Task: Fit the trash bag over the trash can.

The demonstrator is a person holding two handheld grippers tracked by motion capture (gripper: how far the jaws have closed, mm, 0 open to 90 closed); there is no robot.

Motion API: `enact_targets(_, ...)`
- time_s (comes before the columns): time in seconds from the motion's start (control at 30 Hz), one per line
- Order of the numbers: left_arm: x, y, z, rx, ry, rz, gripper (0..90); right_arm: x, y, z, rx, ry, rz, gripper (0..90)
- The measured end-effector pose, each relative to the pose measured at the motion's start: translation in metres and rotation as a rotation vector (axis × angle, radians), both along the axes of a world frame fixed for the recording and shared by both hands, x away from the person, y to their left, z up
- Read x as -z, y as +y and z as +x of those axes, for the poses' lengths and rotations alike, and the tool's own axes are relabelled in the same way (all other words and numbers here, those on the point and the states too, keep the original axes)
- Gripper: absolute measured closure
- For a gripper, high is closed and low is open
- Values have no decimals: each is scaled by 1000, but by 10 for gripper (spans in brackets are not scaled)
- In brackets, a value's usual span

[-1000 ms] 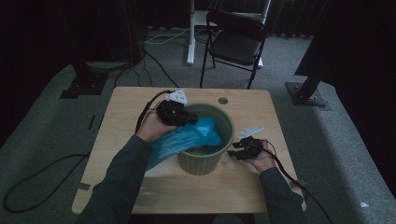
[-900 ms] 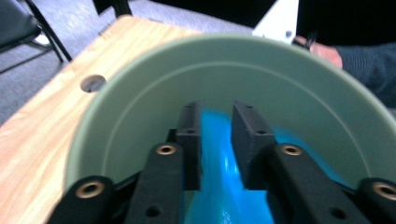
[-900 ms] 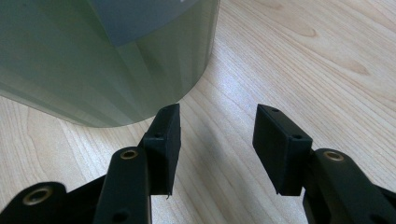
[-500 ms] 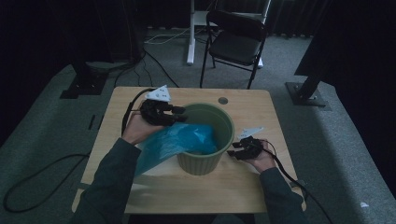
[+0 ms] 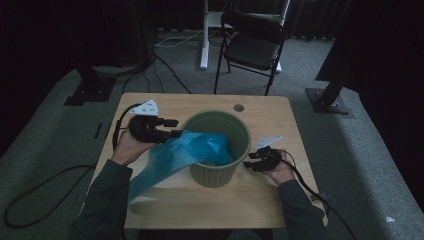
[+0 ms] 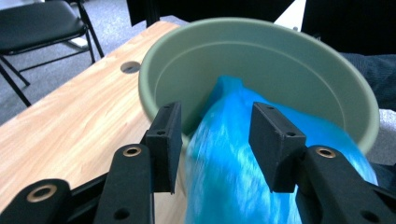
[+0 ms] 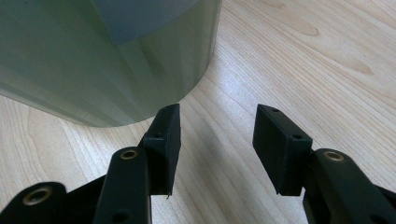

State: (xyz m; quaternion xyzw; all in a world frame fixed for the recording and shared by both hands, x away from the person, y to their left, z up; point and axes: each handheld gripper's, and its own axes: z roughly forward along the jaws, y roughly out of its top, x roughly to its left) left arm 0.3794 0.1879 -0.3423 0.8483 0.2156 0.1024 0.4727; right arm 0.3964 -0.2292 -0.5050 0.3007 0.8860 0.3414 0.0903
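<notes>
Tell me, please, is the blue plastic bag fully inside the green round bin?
No, partly: one end of the blue plastic bag lies inside the green round bin; the rest drapes over its rim.

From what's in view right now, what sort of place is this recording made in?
Probably a studio or lab room set up for recording: a small wooden table on grey carpet, a black folding chair behind it, cables across the floor and dark stand bases around.

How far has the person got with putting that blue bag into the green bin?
About halfway, I'd judge. Done: one end of the blue plastic bag lies inside the round green bin. In hand: the left gripper has just been opening, with the bag loose between its jaws; the right gripper waits open beside the bin. Left: the bag's long tail spills over the rim onto the wooden table.
</notes>
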Motion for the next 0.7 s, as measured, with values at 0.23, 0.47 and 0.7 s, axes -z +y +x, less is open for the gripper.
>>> enact_targets(0.23, 10, 15, -6, 24, 26, -21, 490, 0, 0, 0, 0, 0, 1, 508)
enact_targets(0.47, 21, 21, -7, 58, 62, -50, 448, 0, 0, 0, 1, 1, 3, 507)
enact_targets(0.7, 30, 13, -5, 64, 89, -22, 446, -1, -1, 0, 2, -3, 13, 507)
